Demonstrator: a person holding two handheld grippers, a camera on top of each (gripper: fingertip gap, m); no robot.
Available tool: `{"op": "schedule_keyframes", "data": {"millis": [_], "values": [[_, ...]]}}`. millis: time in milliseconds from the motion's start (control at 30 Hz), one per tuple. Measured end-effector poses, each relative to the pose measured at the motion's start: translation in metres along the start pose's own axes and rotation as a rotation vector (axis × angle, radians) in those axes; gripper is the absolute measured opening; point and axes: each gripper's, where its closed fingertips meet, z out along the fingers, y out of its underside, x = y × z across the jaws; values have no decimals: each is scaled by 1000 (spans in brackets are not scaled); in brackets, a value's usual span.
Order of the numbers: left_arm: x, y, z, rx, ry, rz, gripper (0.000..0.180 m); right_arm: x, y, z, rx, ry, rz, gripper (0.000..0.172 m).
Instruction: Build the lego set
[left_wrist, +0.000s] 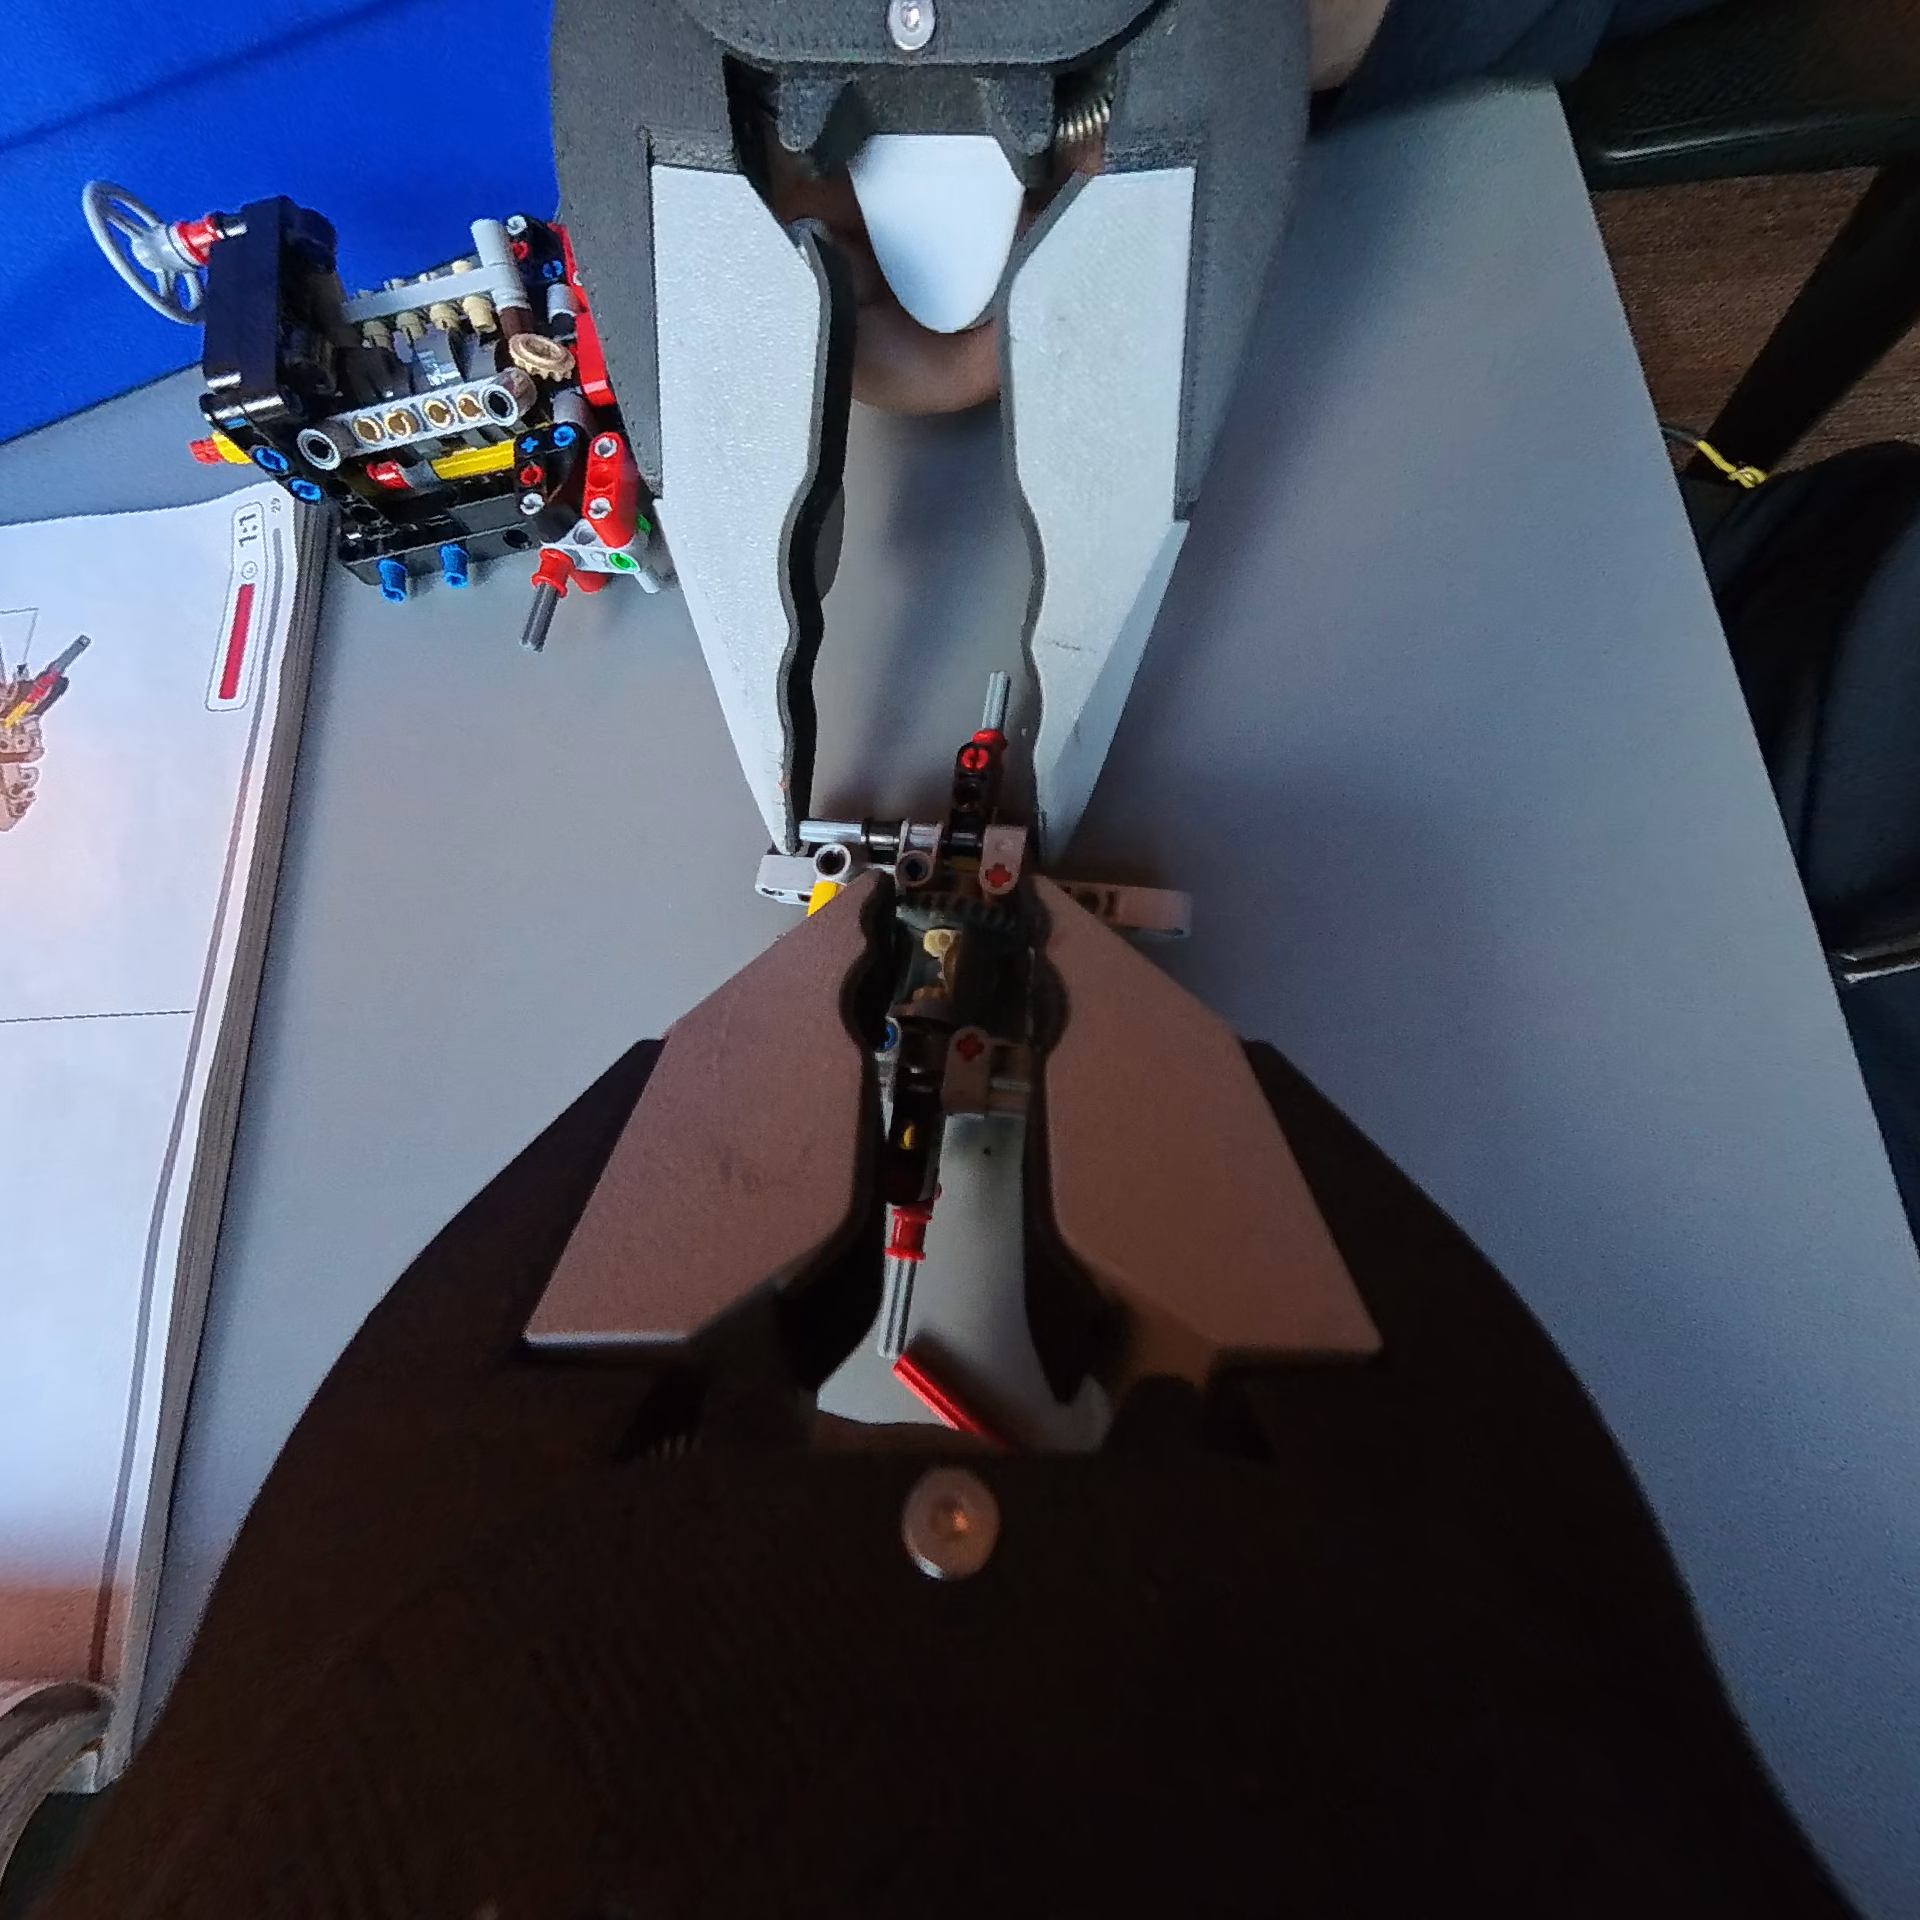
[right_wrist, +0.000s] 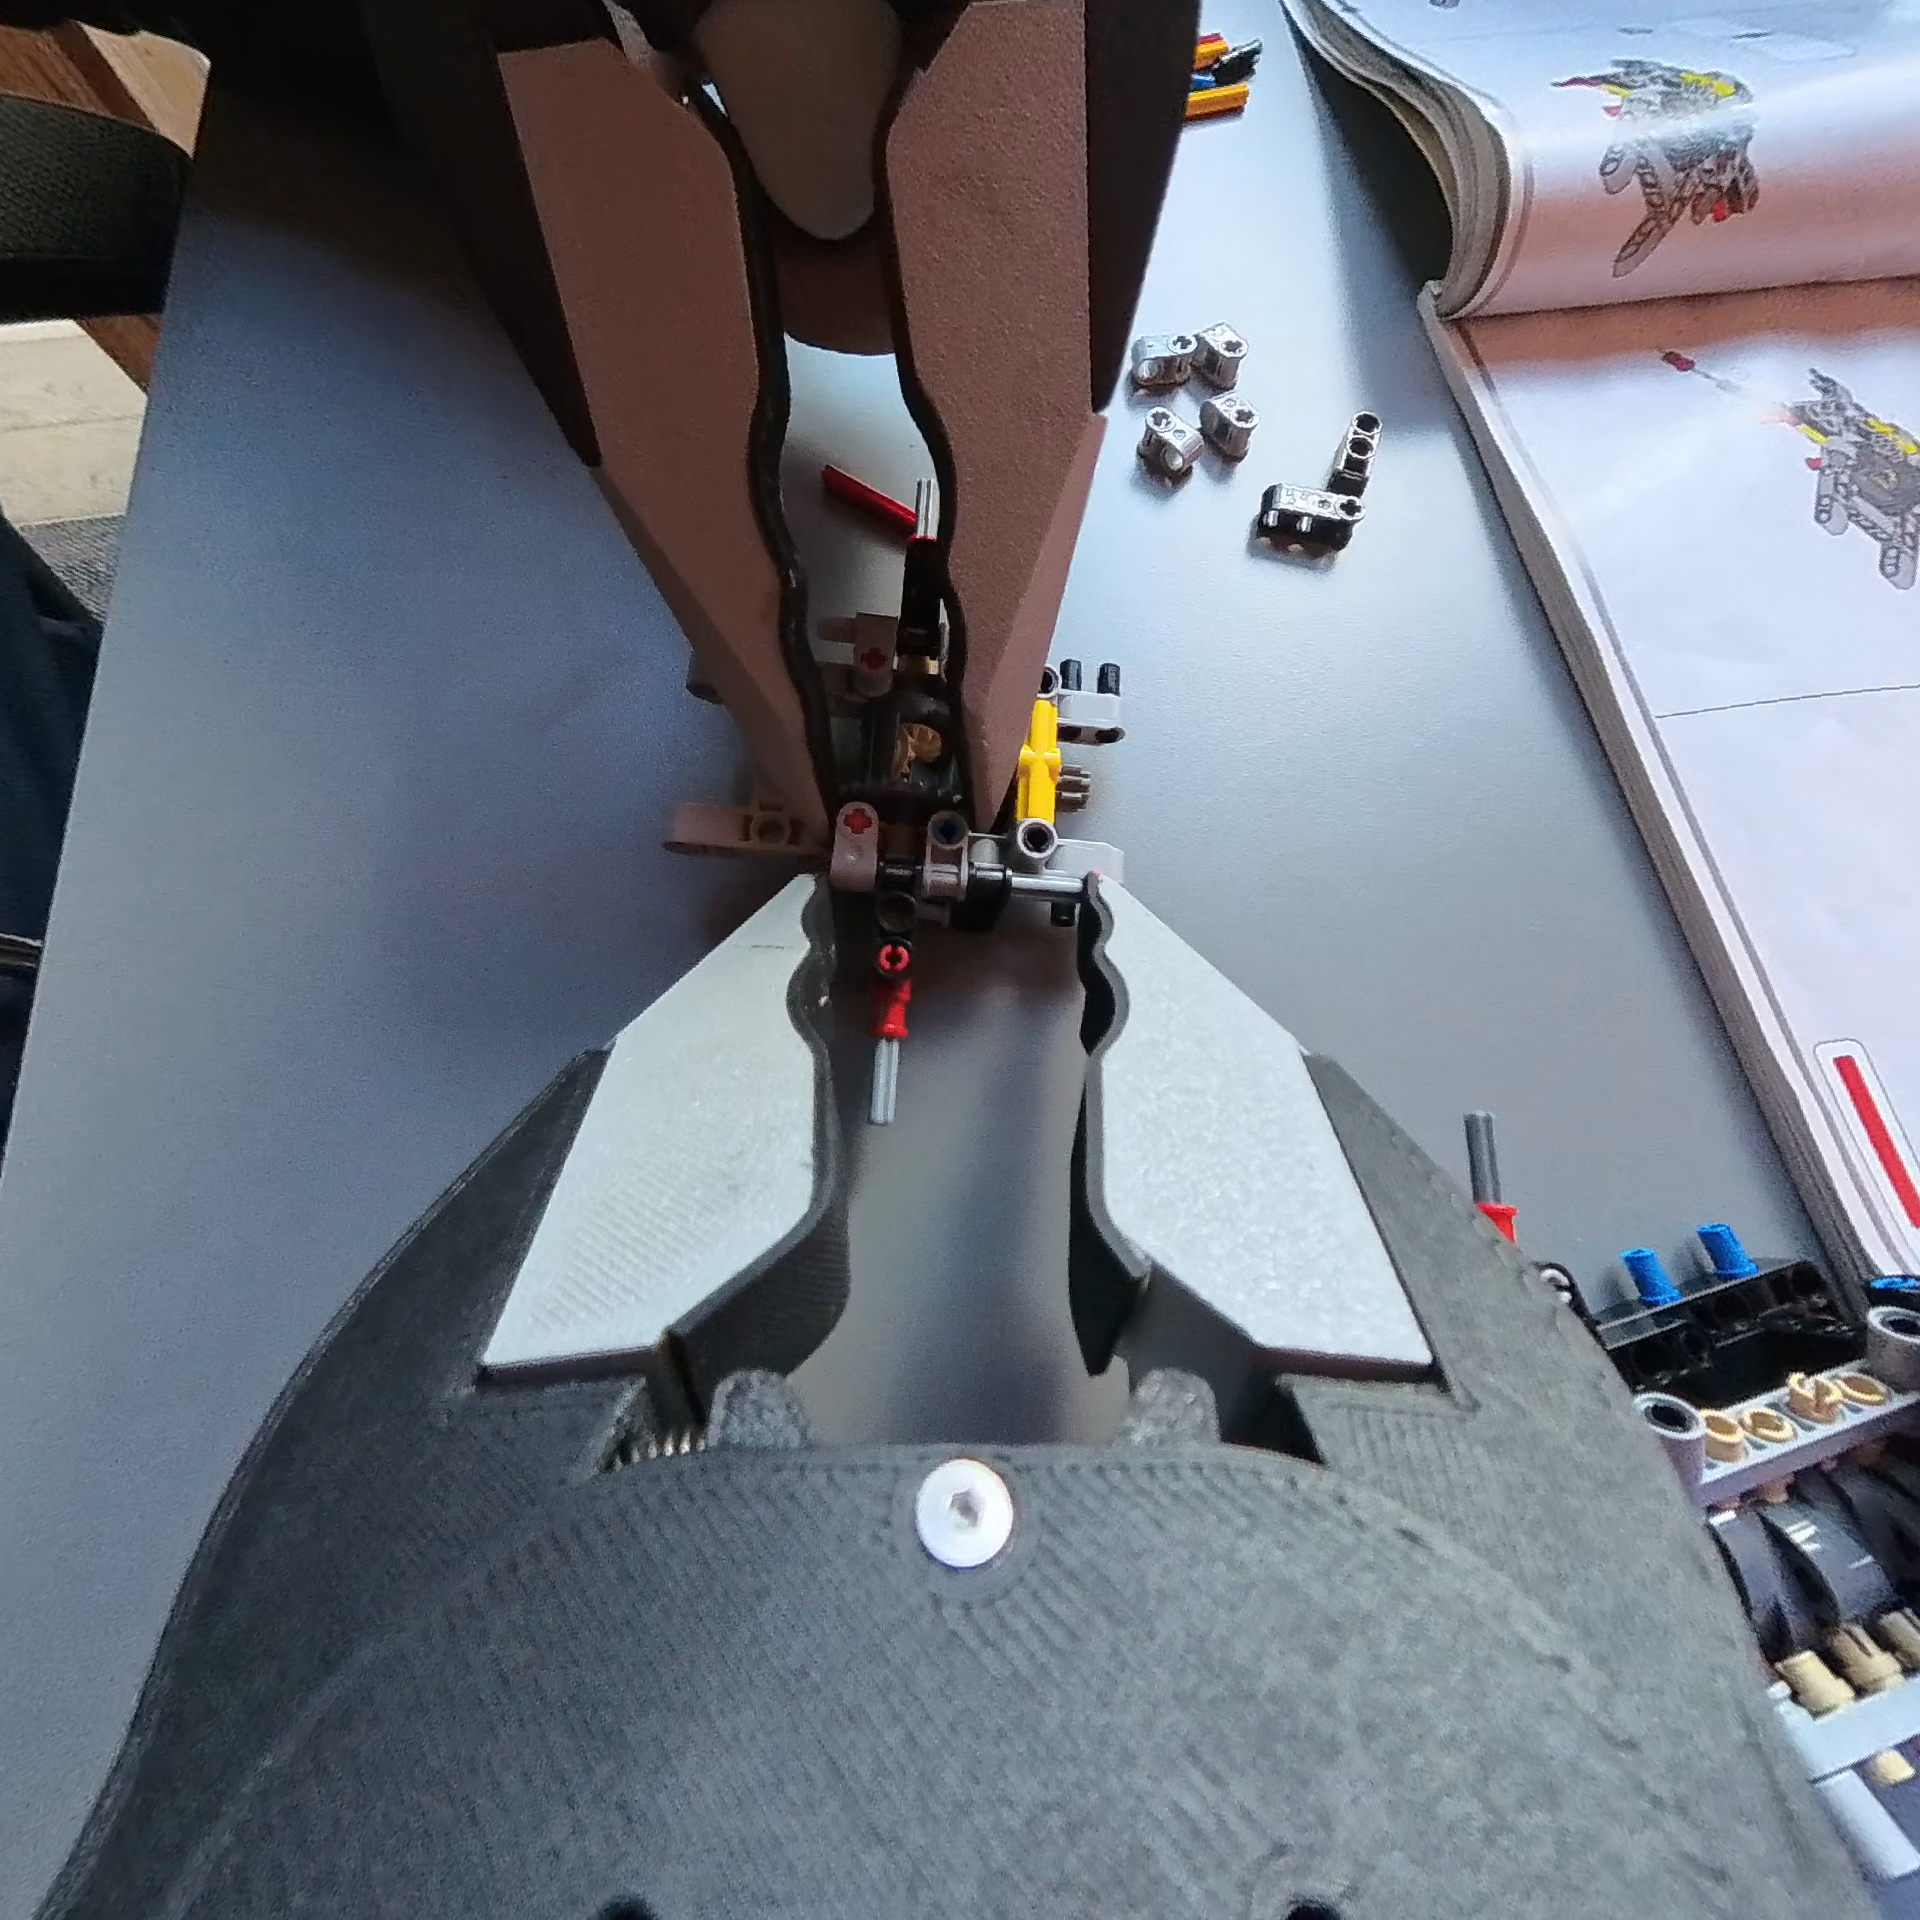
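— Nearest in the left wrist view? Left gripper (left_wrist: 961, 883), brown fingers (left_wrist: 748, 1143) clamped on a small brick assembly (left_wrist: 961, 997); both pads pressed against its dark geared middle; a grey axle with a red bush (left_wrist: 909, 1231) running back between the fingers; a loose red rod (left_wrist: 940, 1392) lying on the grey table (left_wrist: 1403, 831) beneath.

— And just past the tips? Right gripper (right_wrist: 951, 899), grey fingers (right_wrist: 707, 1143), coming in from the opposite side; jaws standing apart around the same assembly's front end (right_wrist: 935, 862); one tip touching the end of the silver cross axle (right_wrist: 1049, 885), the other tip close beside the tan connector (right_wrist: 857, 836); cannot tell whether pressing or merely touching there; wide space between the pads behind the tips.

— Off to the sides? A yellow axle piece (right_wrist: 1039, 774) and pale grey beam (right_wrist: 1091, 707) just beside the brown tip; farther off, loose grey connectors (right_wrist: 1195, 395) and a black angled piece (right_wrist: 1314, 499) on the table.

— Farthest? A larger black and grey brick build (left_wrist: 416, 416) with a grey wheel (left_wrist: 140, 244), well apart from both grippers; an open instruction booklet (left_wrist: 125, 935) along the table edge; a blue surface (left_wrist: 260, 156) behind.
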Motion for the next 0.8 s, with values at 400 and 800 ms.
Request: {"op": "schedule_keyframes", "data": {"millis": [400,800], "values": [[0,0,1,6,-3,1,20,0,-1,1,-2,8,-13,44],[0,1,0,1,20,-35,21,0,-2,2,-34,42,-31,42]]}}
